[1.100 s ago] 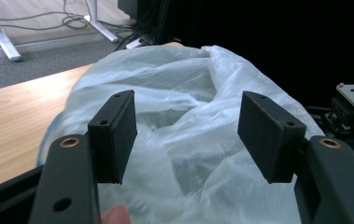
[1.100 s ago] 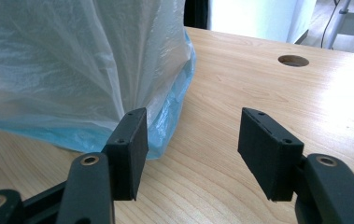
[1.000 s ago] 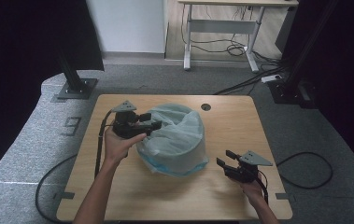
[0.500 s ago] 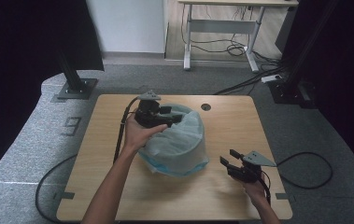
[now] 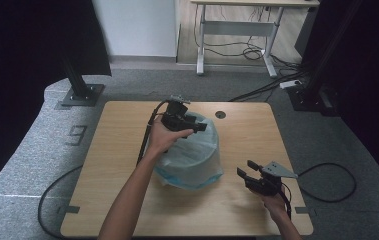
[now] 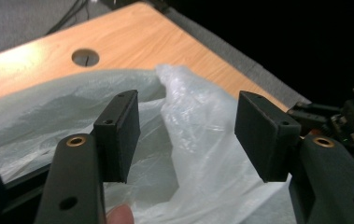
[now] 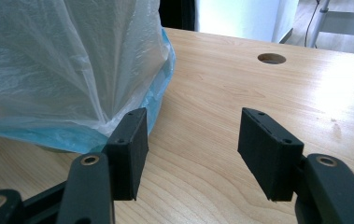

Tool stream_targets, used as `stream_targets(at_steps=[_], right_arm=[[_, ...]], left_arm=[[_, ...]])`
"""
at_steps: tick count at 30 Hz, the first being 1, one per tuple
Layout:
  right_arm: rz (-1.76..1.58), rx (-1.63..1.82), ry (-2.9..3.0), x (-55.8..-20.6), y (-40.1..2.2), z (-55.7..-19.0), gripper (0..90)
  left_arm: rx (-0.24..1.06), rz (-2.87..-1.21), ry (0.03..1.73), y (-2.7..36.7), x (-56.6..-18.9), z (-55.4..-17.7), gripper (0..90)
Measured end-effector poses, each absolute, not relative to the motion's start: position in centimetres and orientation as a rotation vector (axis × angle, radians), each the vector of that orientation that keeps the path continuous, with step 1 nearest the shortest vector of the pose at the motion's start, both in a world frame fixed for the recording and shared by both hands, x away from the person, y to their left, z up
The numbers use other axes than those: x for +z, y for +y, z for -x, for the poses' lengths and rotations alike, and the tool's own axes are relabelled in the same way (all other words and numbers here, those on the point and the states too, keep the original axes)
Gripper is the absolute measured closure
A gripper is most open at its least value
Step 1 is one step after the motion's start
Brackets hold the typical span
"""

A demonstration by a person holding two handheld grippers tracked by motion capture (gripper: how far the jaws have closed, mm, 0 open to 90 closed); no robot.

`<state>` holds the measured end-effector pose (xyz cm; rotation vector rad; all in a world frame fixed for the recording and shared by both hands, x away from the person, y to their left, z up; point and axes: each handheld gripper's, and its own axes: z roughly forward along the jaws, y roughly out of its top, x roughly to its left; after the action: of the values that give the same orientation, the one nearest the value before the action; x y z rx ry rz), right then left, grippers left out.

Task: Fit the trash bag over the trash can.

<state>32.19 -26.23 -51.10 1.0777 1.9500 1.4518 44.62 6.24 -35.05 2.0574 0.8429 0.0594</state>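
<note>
Your wooden table (image 5: 112, 165) carries a round cable hole (image 5: 220, 114) near its far edge. On the grey floor mat left of it you can read a single pale character shaped like a "9" (image 5: 77, 134); the gripper views carry no writing. Mid-table sits the plastic-bag-covered bin (image 5: 194, 155), its pale film bunched on top with a blue edge at the base. Your left gripper (image 5: 200, 126) hovers at the bag's far top, jaws spread wide and empty; its own view shows crinkled film (image 6: 198, 154) between them. Your right gripper (image 5: 244, 170) rests low near the table's right front, jaws equally wide, holding nothing, the bag's blue hem (image 7: 158, 100) just beside its left jaw.
</note>
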Motion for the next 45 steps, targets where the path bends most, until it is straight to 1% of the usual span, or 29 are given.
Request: stream_targets(at_steps=[5, 10, 17, 24, 30, 33, 38, 42, 45], right_arm=[[-1.084, 1.451, 1.946, -51.1, -26.4, -32.1, 42.4], [-1.087, 1.444, 1.957, -51.2, -26.5, -32.2, 42.7], [-1.079, 1.438, 1.976, -51.4, -26.1, -32.2, 42.7], [-1.097, 1.434, 1.972, -51.4, -26.5, -32.2, 42.6], [-1.111, 1.437, 1.96, -51.3, -26.8, -32.2, 42.6], [-1.111, 1.435, 1.961, -51.3, -26.9, -32.1, 42.6], [-1.119, 1.425, 1.961, -51.4, -27.1, -32.1, 42.6], [-1.117, 1.425, 1.959, -51.3, -27.0, -32.0, 42.7], [-1.11, 1.421, 1.966, -51.4, -26.8, -32.0, 42.7]], left_arm=[[0.039, -2.139, 0.877, 5.2, -36.1, -45.4, 40.6], [0.044, -2.215, 0.904, 4.4, -36.9, -45.8, 41.8], [0.008, -2.25, 0.939, 4.1, -38.1, -46.6, 41.8], [-0.016, -2.272, 0.955, 4.0, -38.3, -46.8, 40.0], [0.01, -2.197, 0.939, 5.5, -36.4, -45.8, 40.0], [0.032, -2.162, 0.92, 7.0, -35.2, -44.5, 39.8], [0.02, -2.126, 0.887, 8.0, -34.7, -43.0, 39.5], [0.009, -2.151, 0.847, 7.8, -34.9, -41.9, 39.3], [0.004, -2.191, 0.844, 7.2, -35.2, -41.8, 39.3]])
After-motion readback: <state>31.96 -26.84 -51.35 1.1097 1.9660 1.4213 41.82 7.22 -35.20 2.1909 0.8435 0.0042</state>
